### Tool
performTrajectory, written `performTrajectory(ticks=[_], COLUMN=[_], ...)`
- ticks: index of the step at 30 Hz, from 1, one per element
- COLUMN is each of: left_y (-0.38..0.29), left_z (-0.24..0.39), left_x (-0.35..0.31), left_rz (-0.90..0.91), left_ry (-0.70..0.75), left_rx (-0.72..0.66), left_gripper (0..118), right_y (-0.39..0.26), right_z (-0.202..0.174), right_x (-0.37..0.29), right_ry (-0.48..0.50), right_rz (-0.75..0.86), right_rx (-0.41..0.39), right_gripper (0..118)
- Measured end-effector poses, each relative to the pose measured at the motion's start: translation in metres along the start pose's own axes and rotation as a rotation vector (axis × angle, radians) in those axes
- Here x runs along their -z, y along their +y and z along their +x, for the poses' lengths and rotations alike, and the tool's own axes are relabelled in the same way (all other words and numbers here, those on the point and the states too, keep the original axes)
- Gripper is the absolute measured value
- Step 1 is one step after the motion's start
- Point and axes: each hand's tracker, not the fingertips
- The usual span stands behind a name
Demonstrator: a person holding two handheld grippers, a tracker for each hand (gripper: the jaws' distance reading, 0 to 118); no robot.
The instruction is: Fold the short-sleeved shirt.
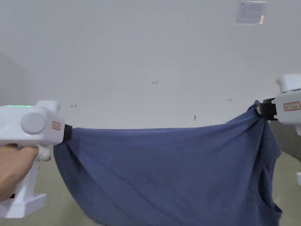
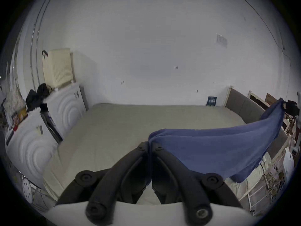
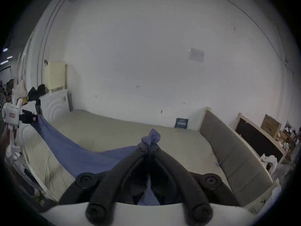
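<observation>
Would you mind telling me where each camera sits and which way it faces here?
Head view: on the person's head, facing the wall; shows the left gripper, a hand, the right gripper and the blue shirt.
Left gripper view: on that gripper, over the bed; own jaws pinch cloth.
Right gripper view: likewise, own jaws clamped.
Both gripper views share the headboard.

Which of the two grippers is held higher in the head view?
The right gripper is the higher one. It lifts its corner of the blue shirt above the corner that the left gripper pinches.
</observation>
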Motion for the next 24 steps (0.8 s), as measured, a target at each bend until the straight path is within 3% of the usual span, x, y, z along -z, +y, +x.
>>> performTrajectory(ticks=[5, 15, 24], left_y=[0.038, 0.069, 0.113], left_z=[0.008, 0.005, 0.017], left_x=[-0.004, -0.001, 0.042], left_rz=[0.036, 0.063, 0.069], left_ry=[0.045, 0.084, 0.128], left_rx=[0.005, -0.025, 0.030], left_gripper=[3, 3, 3], right_y=[0.008, 0.026, 0.072], right_z=[0.003, -0.003, 0.010], right_x=[-0.002, 0.033, 0.094], right_ry=[-0.008, -0.013, -0.042], right_rz=[0.044, 0.059, 0.063], right_rx=[0.051, 0.064, 0.067], right_gripper=[3, 3, 3])
